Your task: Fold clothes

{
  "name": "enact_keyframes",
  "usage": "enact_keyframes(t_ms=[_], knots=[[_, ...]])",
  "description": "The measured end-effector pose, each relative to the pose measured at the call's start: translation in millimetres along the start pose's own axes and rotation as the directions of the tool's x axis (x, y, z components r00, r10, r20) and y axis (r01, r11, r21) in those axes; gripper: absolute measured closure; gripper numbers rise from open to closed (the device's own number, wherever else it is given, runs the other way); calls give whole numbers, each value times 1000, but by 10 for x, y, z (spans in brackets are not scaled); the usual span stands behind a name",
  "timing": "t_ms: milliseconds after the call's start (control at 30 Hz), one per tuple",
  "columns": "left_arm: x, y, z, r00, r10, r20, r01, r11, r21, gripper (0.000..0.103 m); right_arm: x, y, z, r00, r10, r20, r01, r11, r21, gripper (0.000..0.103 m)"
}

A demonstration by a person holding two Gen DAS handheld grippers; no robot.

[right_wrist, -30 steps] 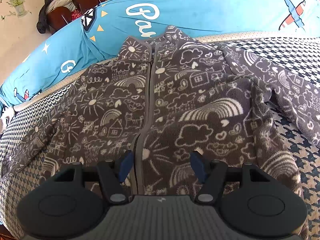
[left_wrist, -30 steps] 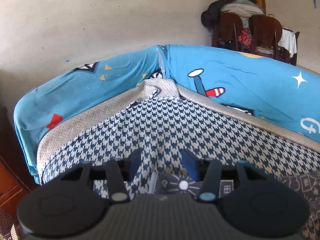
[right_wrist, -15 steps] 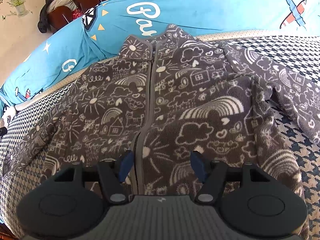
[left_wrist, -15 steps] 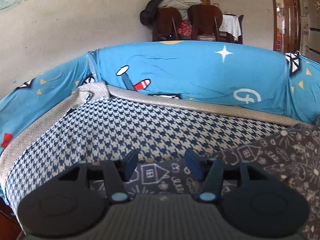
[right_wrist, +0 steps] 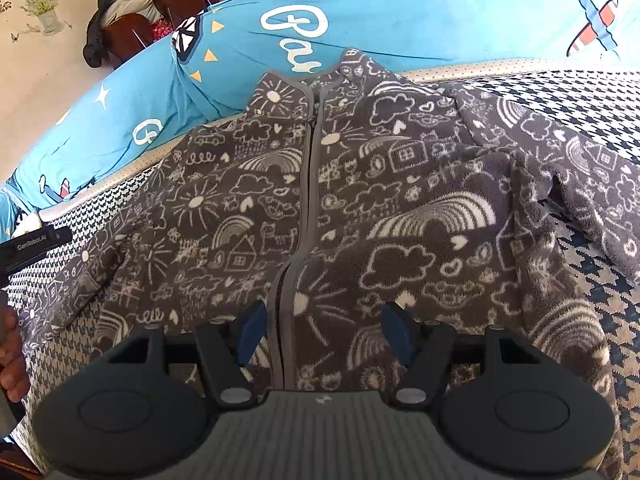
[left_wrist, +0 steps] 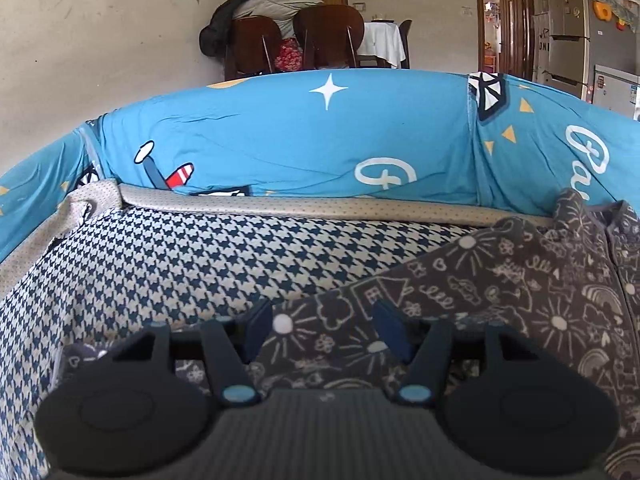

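The right gripper (right_wrist: 322,330) was held open low over the hem of a grey fleece jacket (right_wrist: 360,216), with nothing between its blue pads (right_wrist: 251,330). The jacket was spread flat, front up and zipped, on a houndstooth cover (right_wrist: 600,280), its zip (right_wrist: 308,184) running toward 12 o'clock and its sleeves stretched toward 9 and 3 o'clock. At 9 o'clock, part of a hand (right_wrist: 14,356) was seen at the frame edge, and above it a black part lettered "GenRobot.AI" (right_wrist: 34,242).

The left gripper (left_wrist: 324,330) was likewise held open, just above the jacket's left sleeve (left_wrist: 340,332), gripping nothing. Beyond the collar, a blue cushion (right_wrist: 360,12) was printed with white script reading "Pa", the remainder being hidden. Farthest off, toward 12 o'clock in the left view, dark wooden chairs (left_wrist: 328,36) piled with clothes were visible.
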State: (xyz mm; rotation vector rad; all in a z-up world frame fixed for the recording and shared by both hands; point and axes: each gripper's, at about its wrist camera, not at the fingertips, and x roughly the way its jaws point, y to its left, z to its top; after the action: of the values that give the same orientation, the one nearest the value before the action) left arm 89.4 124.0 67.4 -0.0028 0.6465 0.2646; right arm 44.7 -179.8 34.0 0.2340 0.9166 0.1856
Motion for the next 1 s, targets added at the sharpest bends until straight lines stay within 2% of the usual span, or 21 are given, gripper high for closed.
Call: enact_keyframes(t_ms=[100,300,767,1000], knots=[[72,-101,28,1000,-26,3,26,1000,-1,33,8,0,2,1000,7,-4,-7,1000,4,39],[233,-324,143,996,-92,17,91,996,9,33,38,-5,5,1000,18,-14,-18,1000,7,39],[522,-740,318,983,-181,15,180,983,18,33,62,-36,62,998,58,-28,-58,998,7,39],[512,-929,435,974,-223,31,222,974,37,33,66,-49,72,996,78,-44,-77,997,20,39]])
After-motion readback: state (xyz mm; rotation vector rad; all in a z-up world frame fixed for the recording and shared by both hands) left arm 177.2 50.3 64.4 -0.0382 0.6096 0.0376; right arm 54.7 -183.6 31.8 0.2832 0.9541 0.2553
